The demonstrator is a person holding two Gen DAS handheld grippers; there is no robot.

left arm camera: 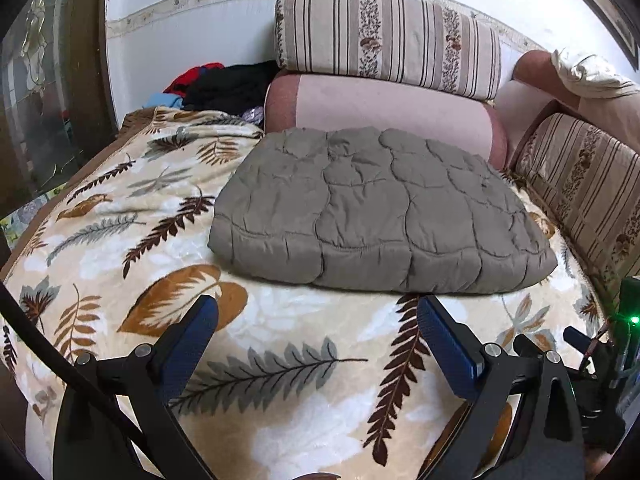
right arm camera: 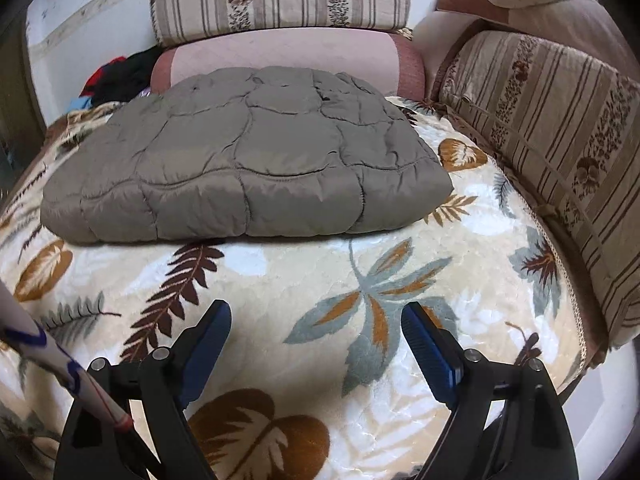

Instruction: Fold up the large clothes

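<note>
A grey-brown quilted padded garment [left arm camera: 380, 212] lies folded into a flat, thick rectangle on a leaf-patterned blanket [left arm camera: 280, 360]. It also shows in the right wrist view [right arm camera: 248, 160], on the same blanket [right arm camera: 320, 288]. My left gripper [left arm camera: 316, 308] is open and empty, hovering above the blanket just in front of the garment's near edge. My right gripper [right arm camera: 316, 312] is open and empty too, a little further back from that edge. Neither touches the garment.
A pink bolster [left arm camera: 384, 108] and a striped floral cushion [left arm camera: 384, 36] lie behind the garment. Another striped cushion [right arm camera: 552, 128] lines the right side. A pile of black, red and blue clothes [left arm camera: 224, 84] sits at the back left by the wall.
</note>
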